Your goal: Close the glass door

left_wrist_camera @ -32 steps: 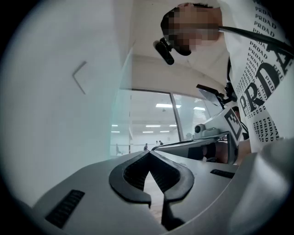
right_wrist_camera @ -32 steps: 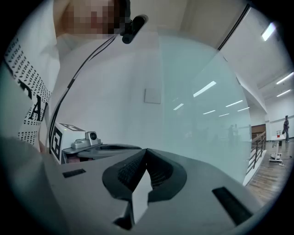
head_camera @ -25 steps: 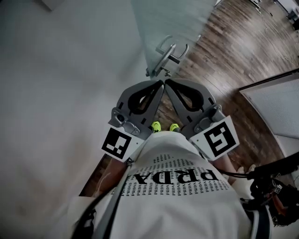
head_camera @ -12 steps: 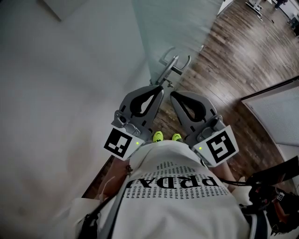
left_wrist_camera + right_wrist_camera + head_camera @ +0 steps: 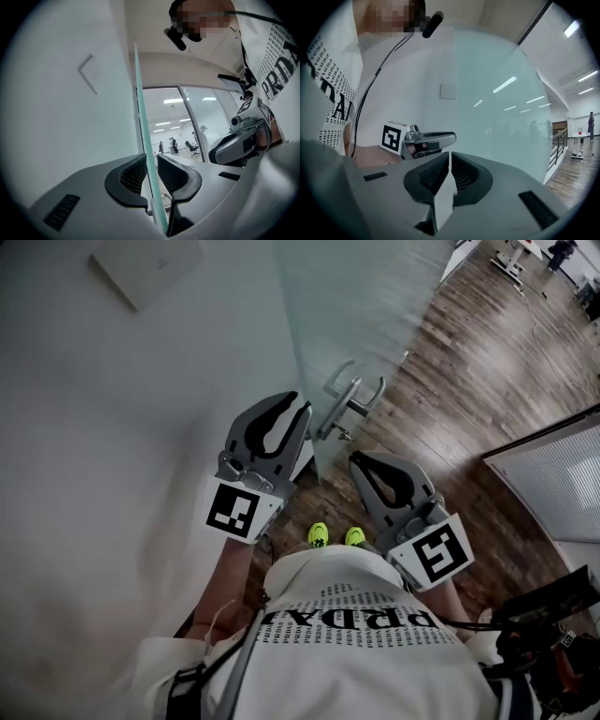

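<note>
The frosted glass door [image 5: 361, 306] stands ajar beside the white wall, its silver lever handle [image 5: 349, 397] on the near part. My left gripper [image 5: 302, 409] is up at the door's free edge. In the left gripper view that green edge [image 5: 142, 103] runs down between the two pads, and the left gripper [image 5: 151, 168] is shut on it. My right gripper [image 5: 356, 458] hangs lower, below the handle, apart from the door. Its pads meet with nothing between them; the right gripper [image 5: 449, 161] faces the glass door [image 5: 501, 103].
A white wall [image 5: 112, 427] with a square wall plate [image 5: 145, 268] lies at the left. Dark wood floor [image 5: 469, 381] stretches to the right, up to a frosted partition [image 5: 553, 474]. The person's yellow-green shoes [image 5: 333, 535] stand just below the door's edge.
The left gripper has risen away from the right one and taken the door's edge between its jaws. The right gripper has stayed low and shut.
</note>
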Demonstrator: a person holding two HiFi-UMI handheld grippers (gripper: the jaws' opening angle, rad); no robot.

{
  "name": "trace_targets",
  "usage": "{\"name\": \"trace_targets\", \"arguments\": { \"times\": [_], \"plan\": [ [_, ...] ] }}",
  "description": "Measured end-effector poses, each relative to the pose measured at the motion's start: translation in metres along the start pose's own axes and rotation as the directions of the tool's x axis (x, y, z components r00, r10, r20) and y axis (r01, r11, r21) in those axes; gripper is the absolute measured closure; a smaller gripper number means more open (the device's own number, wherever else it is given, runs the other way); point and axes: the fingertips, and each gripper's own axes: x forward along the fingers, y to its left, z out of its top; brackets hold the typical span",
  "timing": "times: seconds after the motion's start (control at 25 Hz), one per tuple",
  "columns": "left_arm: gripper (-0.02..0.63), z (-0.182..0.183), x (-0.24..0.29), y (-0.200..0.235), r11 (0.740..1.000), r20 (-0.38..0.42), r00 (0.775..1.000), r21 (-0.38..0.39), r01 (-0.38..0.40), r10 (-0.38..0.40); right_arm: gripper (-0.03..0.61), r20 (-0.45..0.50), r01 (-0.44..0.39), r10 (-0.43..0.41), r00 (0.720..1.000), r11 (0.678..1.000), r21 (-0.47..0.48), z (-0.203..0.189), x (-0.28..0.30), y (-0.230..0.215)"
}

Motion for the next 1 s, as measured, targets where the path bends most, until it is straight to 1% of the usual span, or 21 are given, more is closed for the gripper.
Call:
{"name": "trace_targets", "arguments": {
  "times": [0.12, 0.28, 0.36, 0.56, 0.72, 0.88, 1.0],
  "plan": [
    [0.543, 0.001, 0.009, 0.002, 1.0, -0.001, 1.0, 0.013, 0.016, -0.016, 0.58, -0.015, 0.005, -0.005, 1.0, 1.0, 0.003, -0.002, 0.001, -0.002],
    [0.54, -0.002, 0.017, -0.002, 0.998, -0.031, 0.998, 0.038, 0.051, -0.05, 0.58, -0.031, 0.011, -0.011, 0.999, 1.0, 0.0, -0.003, 0.003, -0.001],
    [0.54, -0.002, 0.019, -0.002, 0.998, -0.04, 0.998, 0.041, 0.052, -0.051, 0.58, -0.032, 0.018, -0.018, 0.999, 1.0, 0.0, -0.003, 0.003, -0.002],
    [0.563, -0.003, 0.024, 0.001, 0.998, -0.038, 0.998, 0.005, 0.059, -0.059, 0.58, -0.038, 0.035, -0.035, 0.999, 0.999, 0.002, -0.006, 0.001, -0.005],
    [0.563, -0.004, 0.025, 0.0, 0.999, -0.044, 0.998, 0.003, 0.054, -0.054, 0.58, -0.05, 0.048, -0.048, 0.998, 0.999, 0.014, -0.011, 0.001, -0.004],
    [0.569, -0.003, 0.028, 0.0, 0.998, -0.036, 0.998, -0.028, 0.056, -0.057, 0.58, -0.057, 0.068, -0.066, 0.996, 0.997, 0.021, -0.012, 0.002, -0.005],
    [0.574, -0.005, 0.03, 0.002, 0.996, -0.017, 0.997, -0.056, 0.075, -0.076, 0.58, -0.066, 0.087, -0.085, 0.994, 0.996, 0.026, -0.015, 0.005, -0.006]
  ]
}}
